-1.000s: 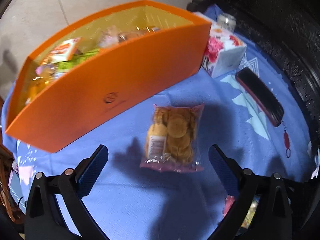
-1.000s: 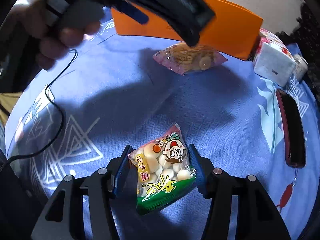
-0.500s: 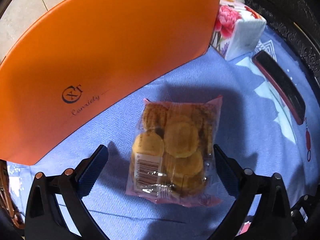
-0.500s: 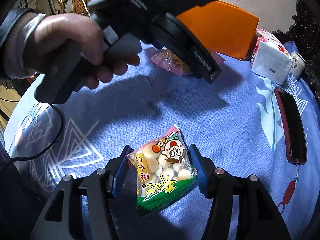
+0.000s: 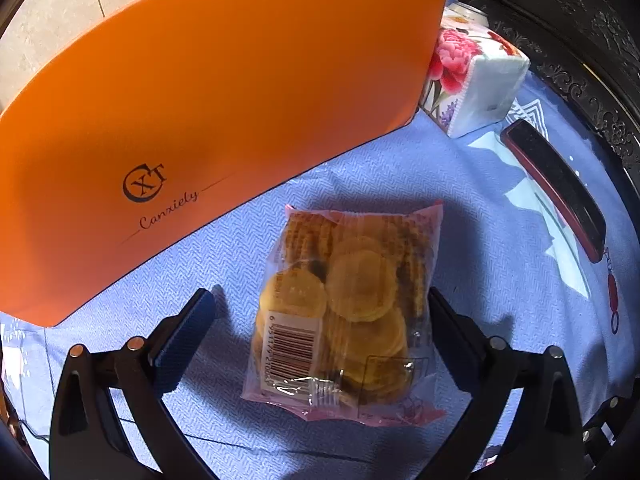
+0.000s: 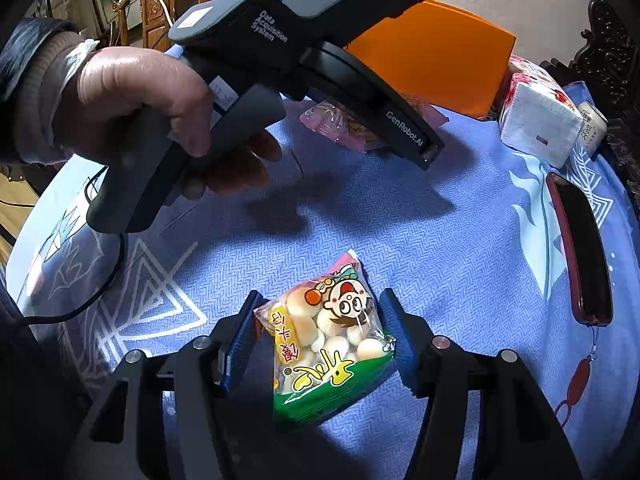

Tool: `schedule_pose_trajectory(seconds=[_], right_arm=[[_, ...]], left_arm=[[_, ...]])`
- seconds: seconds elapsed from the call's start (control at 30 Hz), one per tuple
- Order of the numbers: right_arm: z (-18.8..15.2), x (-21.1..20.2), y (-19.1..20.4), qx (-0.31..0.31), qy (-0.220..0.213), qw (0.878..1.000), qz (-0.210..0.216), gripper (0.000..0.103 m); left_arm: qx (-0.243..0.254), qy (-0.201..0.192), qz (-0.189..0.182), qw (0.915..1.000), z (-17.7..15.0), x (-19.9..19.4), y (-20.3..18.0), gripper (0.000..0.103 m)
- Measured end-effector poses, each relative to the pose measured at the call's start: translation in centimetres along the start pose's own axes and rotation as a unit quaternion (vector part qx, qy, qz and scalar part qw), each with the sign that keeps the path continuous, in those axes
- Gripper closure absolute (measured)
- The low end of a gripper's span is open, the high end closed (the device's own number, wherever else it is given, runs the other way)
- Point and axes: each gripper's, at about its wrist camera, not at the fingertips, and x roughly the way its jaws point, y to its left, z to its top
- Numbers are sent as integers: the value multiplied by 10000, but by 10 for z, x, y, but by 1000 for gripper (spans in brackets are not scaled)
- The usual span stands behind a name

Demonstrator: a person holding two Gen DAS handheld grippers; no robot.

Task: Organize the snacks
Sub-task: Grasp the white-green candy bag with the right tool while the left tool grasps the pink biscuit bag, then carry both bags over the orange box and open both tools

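Straddling the cookie packet, the left hand-held gripper stands spread, its pads clear of both long edges. Just beyond lies the orange box; open blue table stretches to the right. The right hand-held gripper, jaws just widening, brackets the bun packet without pinching it.

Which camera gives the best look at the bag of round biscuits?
The left wrist view: the biscuit bag lies whole between the open left gripper. The right wrist view shows only a pink edge, mostly hidden behind the left gripper's body.
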Motion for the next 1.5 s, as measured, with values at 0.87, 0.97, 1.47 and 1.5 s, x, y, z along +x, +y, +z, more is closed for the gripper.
schedule_pose_trajectory(seconds=[0.87,0.97,1.47,1.5], right_arm=[[2,-1,-3,148,64,9998,-128,45],[0,-4,-4,228,80,9996,-117,45],[27,-55,-24,782,-417,9960,-140,46],[36,-63,-28,825,-554,9949,-156,46]], left_arm=[[138,-9,-353,9993,-12,-27,-11,52],[110,-19,-324,9994,-17,-35,-12,53],[-763,-770,-112,9940,-18,-145,42,53],[-836,-862,-90,9927,-16,-155,49,53]])
